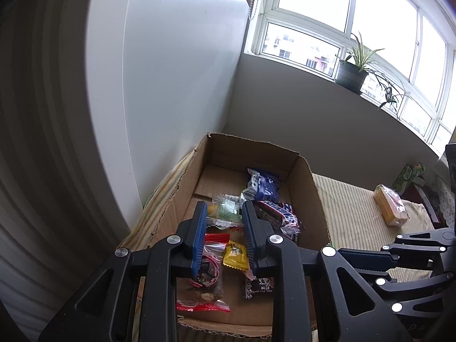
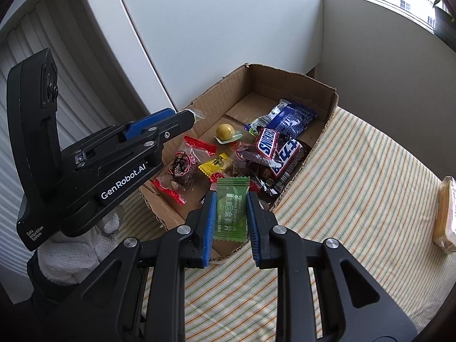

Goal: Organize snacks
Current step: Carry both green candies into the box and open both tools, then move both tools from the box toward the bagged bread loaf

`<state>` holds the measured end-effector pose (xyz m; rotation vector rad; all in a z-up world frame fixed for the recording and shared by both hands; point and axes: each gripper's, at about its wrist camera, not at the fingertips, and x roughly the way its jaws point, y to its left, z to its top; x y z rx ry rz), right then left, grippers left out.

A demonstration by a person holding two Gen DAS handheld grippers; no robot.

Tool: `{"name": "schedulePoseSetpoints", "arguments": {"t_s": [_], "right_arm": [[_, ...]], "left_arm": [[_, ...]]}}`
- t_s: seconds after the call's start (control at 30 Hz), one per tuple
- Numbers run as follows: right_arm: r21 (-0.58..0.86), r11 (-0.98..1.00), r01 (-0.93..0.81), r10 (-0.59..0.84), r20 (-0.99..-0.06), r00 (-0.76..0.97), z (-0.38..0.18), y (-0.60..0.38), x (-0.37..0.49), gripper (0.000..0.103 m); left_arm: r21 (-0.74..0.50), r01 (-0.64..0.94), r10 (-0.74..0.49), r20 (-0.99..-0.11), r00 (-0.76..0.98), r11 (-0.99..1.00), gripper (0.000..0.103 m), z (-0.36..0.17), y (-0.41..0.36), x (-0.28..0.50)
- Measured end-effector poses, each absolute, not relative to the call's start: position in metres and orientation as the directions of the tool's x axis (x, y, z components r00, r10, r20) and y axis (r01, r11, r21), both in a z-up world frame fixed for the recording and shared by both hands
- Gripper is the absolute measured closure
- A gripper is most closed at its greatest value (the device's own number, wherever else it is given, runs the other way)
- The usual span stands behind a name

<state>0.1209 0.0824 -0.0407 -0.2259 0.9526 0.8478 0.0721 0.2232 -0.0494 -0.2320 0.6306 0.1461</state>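
Note:
A cardboard box (image 2: 327, 105) on a striped cloth holds several snacks: a Snickers bar (image 2: 266, 142), a blue packet (image 2: 293, 118), a yellow sachet (image 2: 215, 165), a red-edged clear bag (image 2: 182, 168). My right gripper (image 2: 230, 211) is shut on a green candy sachet (image 2: 230, 208) above the box's near edge. My left gripper (image 1: 225, 219) hovers over the box (image 1: 310, 182) and holds a small clear-green wrapped candy (image 1: 228, 206) between its fingertips; in the right wrist view it (image 2: 191, 115) comes in from the left.
A wrapped yellow cake (image 1: 390, 205) lies on the striped cloth (image 2: 356, 199) to the right of the box; it also shows in the right wrist view (image 2: 446, 213). A green carton (image 1: 410, 175) stands behind it. Potted plants (image 1: 353, 71) sit on the windowsill. A white wall lies behind the box.

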Motion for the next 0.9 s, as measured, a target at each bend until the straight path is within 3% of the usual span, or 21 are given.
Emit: {"name": "schedulePoseSetpoints", "arguments": {"t_s": [0.27, 0.43, 0.6, 0.63, 0.7, 0.83, 0.9], "right_arm": [[0.185, 0.67, -0.719, 0.531, -0.797, 0.289, -0.046, 0.085, 0.125, 0.079], [0.186, 0.668, -0.721, 0.539, -0.789, 0.295, -0.046, 0.085, 0.124, 0.057], [0.178, 0.676, -0.716, 0.537, -0.783, 0.313, -0.043, 0.08, 0.126, 0.053], [0.175, 0.677, -0.714, 0.536, -0.783, 0.316, -0.042, 0.078, 0.126, 0.05], [0.167, 0.681, -0.713, 0.534, -0.78, 0.328, -0.04, 0.073, 0.125, 0.042], [0.155, 0.692, -0.705, 0.529, -0.774, 0.349, -0.037, 0.064, 0.125, 0.032], [0.151, 0.695, -0.703, 0.525, -0.774, 0.353, -0.036, 0.059, 0.126, 0.028]], "left_arm": [[-0.153, -0.2, 0.068, -0.605, 0.793, 0.968, 0.079, -0.05, 0.22, 0.075], [-0.15, -0.208, 0.076, -0.606, 0.792, 0.967, 0.078, -0.049, 0.22, 0.077], [-0.161, -0.218, 0.079, -0.602, 0.794, 0.963, 0.077, -0.048, 0.224, 0.076], [-0.163, -0.219, 0.079, -0.602, 0.795, 0.962, 0.075, -0.048, 0.224, 0.076], [-0.162, -0.222, 0.083, -0.599, 0.796, 0.961, 0.059, -0.048, 0.223, 0.076], [-0.161, -0.22, 0.084, -0.593, 0.801, 0.962, 0.056, -0.046, 0.22, 0.075], [-0.159, -0.22, 0.085, -0.595, 0.799, 0.962, 0.049, -0.046, 0.218, 0.075]]}}
